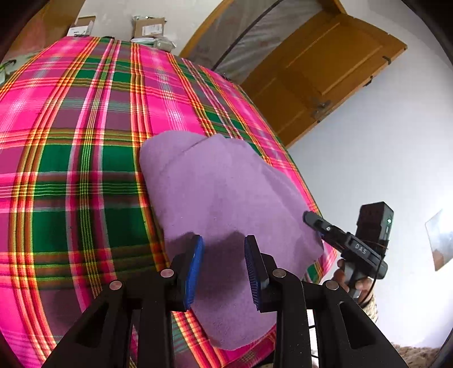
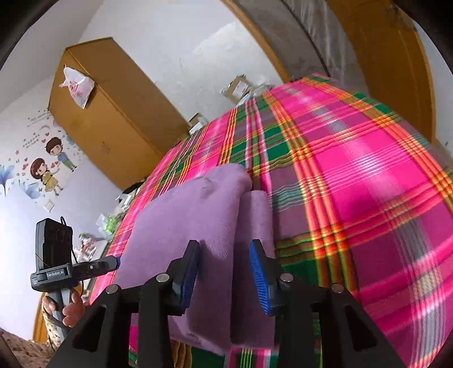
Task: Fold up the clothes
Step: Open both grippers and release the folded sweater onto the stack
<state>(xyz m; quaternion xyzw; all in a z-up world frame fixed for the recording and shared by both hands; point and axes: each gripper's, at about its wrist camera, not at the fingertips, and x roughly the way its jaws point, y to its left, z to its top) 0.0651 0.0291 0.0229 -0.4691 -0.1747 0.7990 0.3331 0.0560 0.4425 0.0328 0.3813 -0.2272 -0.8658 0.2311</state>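
A purple fleece garment (image 1: 223, 198) is seen lying folded on a bed covered with a pink and green plaid blanket (image 1: 70, 127), close to the blanket's near edge. In the right wrist view the garment (image 2: 192, 215) is shown doubled over, with a narrower folded strip lying alongside its right edge. The left gripper (image 1: 223, 271) is held just above the garment's near part, its blue-padded jaws spread apart with nothing between them. The right gripper (image 2: 223, 277) is likewise held released over the fabric, jaws parted and empty. In the left wrist view the right gripper's tip (image 1: 311, 219) is seen at the garment's right edge. A wooden door (image 1: 325, 79) and cardboard boxes (image 1: 148, 27) are visible beyond the bed, and a wooden wardrobe (image 2: 113, 121) stands against the wall.
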